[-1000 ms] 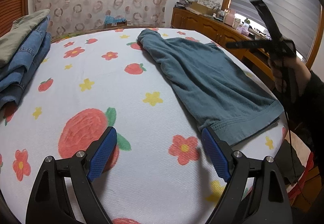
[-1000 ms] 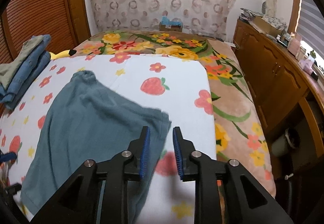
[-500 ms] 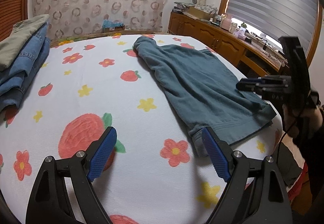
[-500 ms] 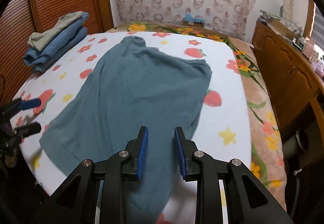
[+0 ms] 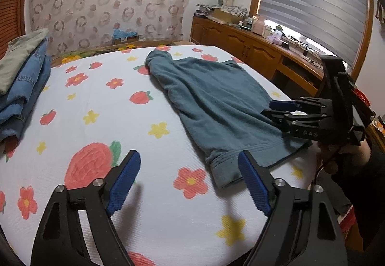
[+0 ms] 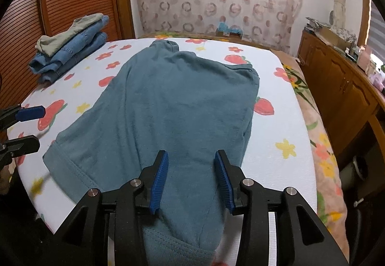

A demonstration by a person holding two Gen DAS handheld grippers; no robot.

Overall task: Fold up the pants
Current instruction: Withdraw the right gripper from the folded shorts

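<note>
On a flower-print bed point(image 5: 168, 193), teal pants point(image 6: 173, 107) lie spread flat, unheld. Right gripper point(image 6: 191, 179) has just been opening above the near hem; left gripper point(image 5: 190, 181) hovers, jaws apart. Pinching one layer risks a crooked fold.

Teal pants point(image 6: 173, 107) — near hem hidden under jaws, cut off below.

Teal pants point(image 6: 168, 107) flat on floral sheet point(image 6: 284, 126), right gripper point(image 6: 191, 179) fingers just opening above hem
</note>
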